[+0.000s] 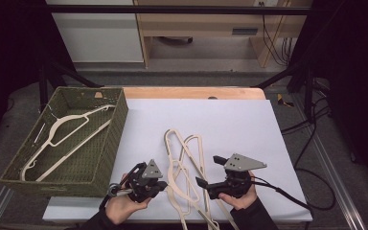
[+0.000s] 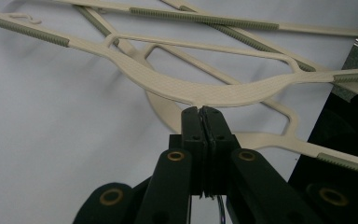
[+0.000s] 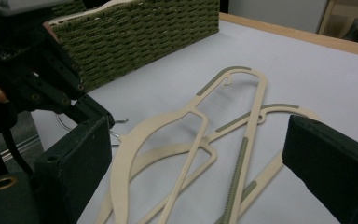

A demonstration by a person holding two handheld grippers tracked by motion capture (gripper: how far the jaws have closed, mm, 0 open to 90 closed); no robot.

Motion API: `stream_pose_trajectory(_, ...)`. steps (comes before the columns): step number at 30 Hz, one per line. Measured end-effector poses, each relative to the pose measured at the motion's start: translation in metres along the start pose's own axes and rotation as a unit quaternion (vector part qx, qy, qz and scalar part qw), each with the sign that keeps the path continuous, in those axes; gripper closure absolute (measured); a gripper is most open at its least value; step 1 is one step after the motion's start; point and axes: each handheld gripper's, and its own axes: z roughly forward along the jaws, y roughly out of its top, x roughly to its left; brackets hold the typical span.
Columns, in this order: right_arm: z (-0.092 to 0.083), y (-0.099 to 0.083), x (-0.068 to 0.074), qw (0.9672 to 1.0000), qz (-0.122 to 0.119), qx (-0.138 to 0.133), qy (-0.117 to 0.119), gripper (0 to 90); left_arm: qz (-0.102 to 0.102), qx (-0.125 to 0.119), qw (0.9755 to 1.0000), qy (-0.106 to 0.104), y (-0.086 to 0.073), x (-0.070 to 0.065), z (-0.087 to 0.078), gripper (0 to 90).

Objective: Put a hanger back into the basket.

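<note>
Left gripper view: item, top hanger (image 2: 200, 91), cream plastic with grey-green ribbed grip strips on the shoulders. It sits on a loose pile of like hangers (image 1: 187, 177) at about 6 o'clock on the white surface (image 1: 230, 120), well short of the green wicker basket (image 1: 103, 158) at 9 o'clock, which already holds one white hanger (image 1: 60, 132).

Handling, as judged: light; stiff but thin, so likely to flex along the arms and swing about a single hold. Smooth plastic is slippery; the ribbed strips would offer more friction. The open frames overlap and may snag as one comes away. Best hold: the thick centre of the body near the hook neck, or a ribbed shoulder.

Left hand-held gripper (image 2: 200, 112): jaws closed flat together, pinching the lower edge of the top hanger at mid-body. In the high view this hand-held gripper (image 1: 162, 184) sits at 7 o'clock, palm under it, pointing towards 3 o'clock at the pile. In the right gripper view its hanger appears tilted off the surface at the pinched end; I cannot tell whether it is clear of the pile.

Right hand-held gripper (image 1: 202, 182): at 5 o'clock, pointing towards 9 o'clock, jaws wide apart with nothing between them, the pile lying ahead.
</note>
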Motion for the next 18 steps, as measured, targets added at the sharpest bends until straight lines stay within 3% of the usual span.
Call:
stream_pose_trajectory(7, 0.012, -0.002, 0.010, 0.9998, 0.001, 0.014, 0.016, 9.3, -0.009, 0.019, 0.9997, 0.008, 0.012, 0.001, -0.003, 88.3)
stream_pose_trajectory(18, 0.031, -0.003, 0.023, 0.9988, -0.011, 0.040, 0.028, 11.8, -0.020, 0.017, 0.9996, 0.009, 0.019, -0.001, -0.002, 88.3)
